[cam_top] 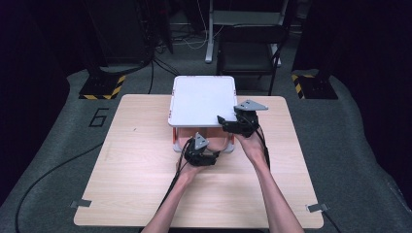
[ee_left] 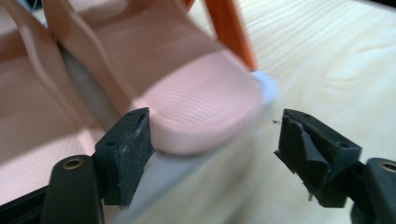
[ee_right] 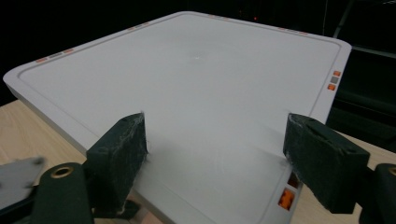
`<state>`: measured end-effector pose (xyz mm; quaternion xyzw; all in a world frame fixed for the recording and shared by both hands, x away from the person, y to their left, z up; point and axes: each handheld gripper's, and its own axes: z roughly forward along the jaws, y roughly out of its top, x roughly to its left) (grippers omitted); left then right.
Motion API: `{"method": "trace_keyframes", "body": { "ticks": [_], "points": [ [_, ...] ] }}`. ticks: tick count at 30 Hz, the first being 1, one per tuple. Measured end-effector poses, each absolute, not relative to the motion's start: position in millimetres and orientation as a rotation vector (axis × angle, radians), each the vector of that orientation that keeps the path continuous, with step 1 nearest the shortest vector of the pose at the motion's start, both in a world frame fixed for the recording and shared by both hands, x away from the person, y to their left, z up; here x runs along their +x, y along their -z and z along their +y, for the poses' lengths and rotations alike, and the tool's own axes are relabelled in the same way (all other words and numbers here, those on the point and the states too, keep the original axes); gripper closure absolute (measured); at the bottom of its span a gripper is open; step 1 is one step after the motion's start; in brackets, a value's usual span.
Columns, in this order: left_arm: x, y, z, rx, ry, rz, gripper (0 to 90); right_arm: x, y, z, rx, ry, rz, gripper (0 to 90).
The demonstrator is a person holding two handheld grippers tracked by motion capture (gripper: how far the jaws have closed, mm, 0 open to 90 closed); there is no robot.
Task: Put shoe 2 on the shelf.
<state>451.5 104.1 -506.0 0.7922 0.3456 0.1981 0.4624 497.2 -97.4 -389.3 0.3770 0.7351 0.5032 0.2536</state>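
Item: pink slipper [ee_left: 187, 98], which we found on the lower shelf of a white rack [cam_top: 204, 99] at the worktop's [cam_top: 141, 165] far edge. Left tool [ee_left: 212, 135] stood wide at its toe, gripping nothing. Right tool [ee_right: 215, 140] stood wide over the rack's top panel.

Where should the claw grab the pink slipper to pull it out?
Probably the rounded front edge of the pink slipper, coming in level from the table's near side. That end pokes out over the grey lower shelf toward the open left claw, and it looks thin enough to fit between the jaws. The strap sits further back under the white top.
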Motion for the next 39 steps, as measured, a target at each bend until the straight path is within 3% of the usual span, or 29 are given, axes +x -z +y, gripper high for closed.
{"method": "trace_keyframes", "body": {
  "ticks": [5, 11, 22, 27, 39],
  "points": [
    [418, 480, 146, 1.872, -0.542, 0.746, 20.2, 476, 388, -111, 1.027, -1.445, 1.921, 18.0],
    [392, 456, 216, 1.751, -0.577, 0.792, 18.6, 438, 396, -135, 1.043, -1.465, 1.874, 16.0],
    [362, 469, 311, 1.651, -0.658, 0.892, 18.7, 384, 436, -183, 1.145, -1.417, 1.823, 15.6],
    [357, 473, 333, 1.582, -0.677, 0.971, 18.6, 367, 449, -195, 1.175, -1.422, 1.785, 15.5],
    [351, 486, 347, 1.593, -0.74, 1.041, 18.7, 354, 474, -212, 1.183, -1.43, 1.763, 16.4]
  ]
}}
